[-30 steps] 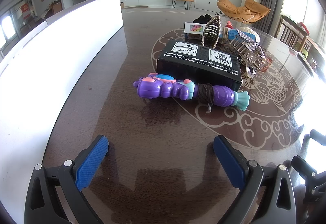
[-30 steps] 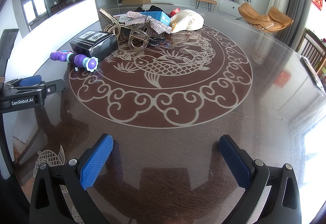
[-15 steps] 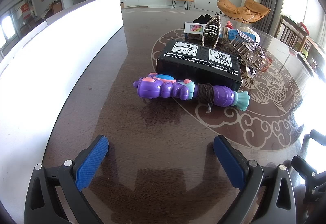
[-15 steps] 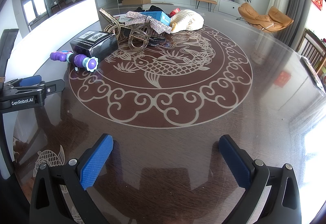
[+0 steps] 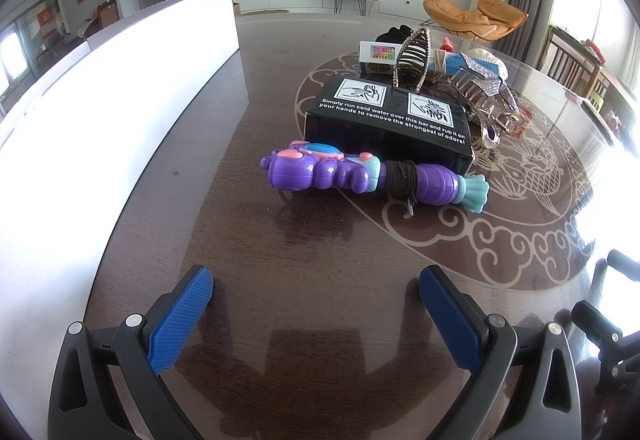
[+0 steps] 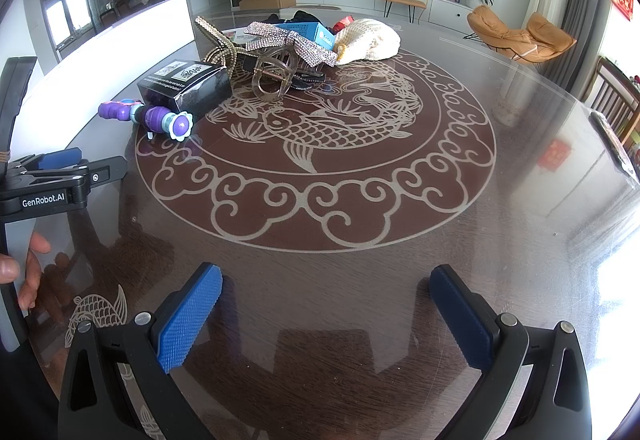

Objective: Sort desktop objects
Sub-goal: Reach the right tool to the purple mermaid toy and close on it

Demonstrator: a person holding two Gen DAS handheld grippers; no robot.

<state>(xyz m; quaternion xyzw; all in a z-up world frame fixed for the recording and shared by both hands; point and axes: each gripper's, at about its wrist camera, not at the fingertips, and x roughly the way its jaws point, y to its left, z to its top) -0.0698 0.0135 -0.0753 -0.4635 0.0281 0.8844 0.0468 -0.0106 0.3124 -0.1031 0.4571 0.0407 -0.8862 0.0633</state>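
Your left gripper and right gripper both stand wide open, empty. The purple toy lies ahead of the left fingers, touching the black box.

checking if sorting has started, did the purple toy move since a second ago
No. In the left wrist view the purple toy lies in the same spot against the black box, unchanged from the earlier pictures.
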